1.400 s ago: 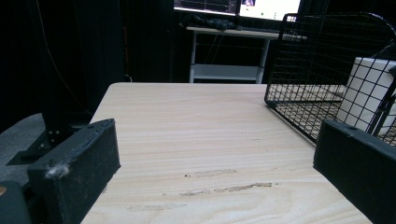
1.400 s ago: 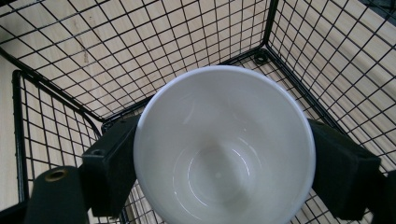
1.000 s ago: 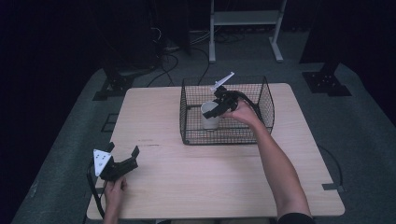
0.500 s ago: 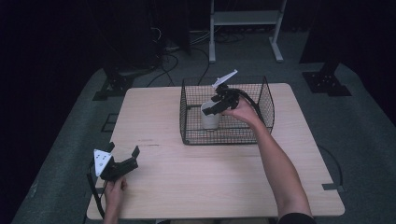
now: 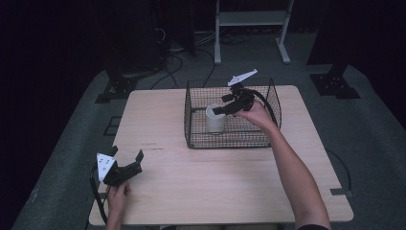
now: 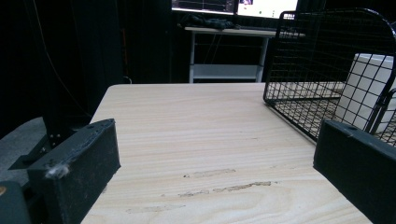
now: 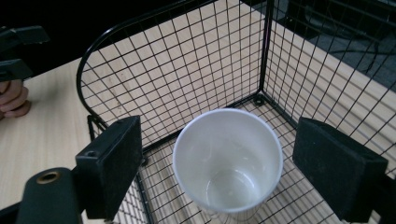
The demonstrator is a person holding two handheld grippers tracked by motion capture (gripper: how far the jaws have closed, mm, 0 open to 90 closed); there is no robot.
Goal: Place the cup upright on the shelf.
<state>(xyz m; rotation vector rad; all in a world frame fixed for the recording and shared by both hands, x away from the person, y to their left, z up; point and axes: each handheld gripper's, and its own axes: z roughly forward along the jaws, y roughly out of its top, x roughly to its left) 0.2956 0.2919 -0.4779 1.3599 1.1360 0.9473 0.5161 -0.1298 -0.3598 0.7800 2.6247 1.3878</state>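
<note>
A white cup stands upright and empty in the black wire basket at the back of the table. My right gripper hovers just above the cup's rim, angled down into the basket. In the right gripper view the cup sits below and between the two pads, which stand clear of it; the jaws have just been opening. My left gripper rests open on the table's front left corner with nothing in it. The left gripper view shows the cup through the basket mesh.
The wooden table is bare between the basket and its front edge. The basket walls rise close around the cup on its far sides. Dark floor, cables and a white stand lie beyond the table.
The right gripper has let go of the cup and lifted slightly up and back from it. The cup stays standing in the basket. The left gripper has not moved.
</note>
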